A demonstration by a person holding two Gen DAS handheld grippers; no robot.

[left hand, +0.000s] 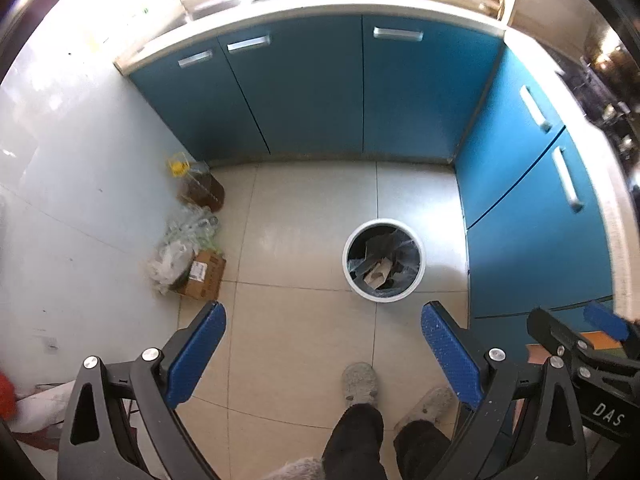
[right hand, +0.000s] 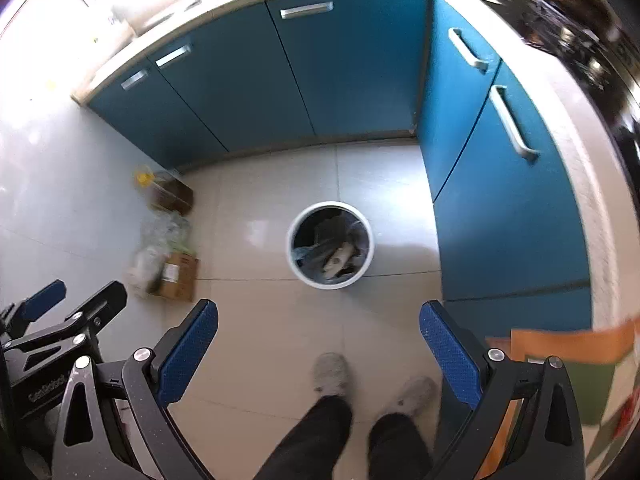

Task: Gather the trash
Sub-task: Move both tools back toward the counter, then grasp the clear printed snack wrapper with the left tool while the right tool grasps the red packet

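Observation:
A round white trash bin (left hand: pixel 383 261) lined with a dark bag stands on the tiled floor, holding cardboard and paper scraps; the right wrist view shows the trash bin (right hand: pixel 330 245) too. My left gripper (left hand: pixel 323 320) hangs open high above the floor, nothing between its blue pads. My right gripper (right hand: pixel 319 318) is also open and empty. Each gripper shows at the edge of the other's view: the right gripper (left hand: pixel 576 330) low at the right, the left gripper (right hand: pixel 76 300) low at the left. Both are well short of the bin.
Against the left wall lie a cardboard box (left hand: pixel 204 275), crumpled clear plastic bags (left hand: pixel 180 246) and a yellow-capped oil jug (left hand: pixel 198 184). Blue cabinets (left hand: pixel 320 88) wrap the back and right. The person's grey slippers (left hand: pixel 360 384) stand below the grippers. Orange and green packaging (right hand: pixel 576 344) sits low right.

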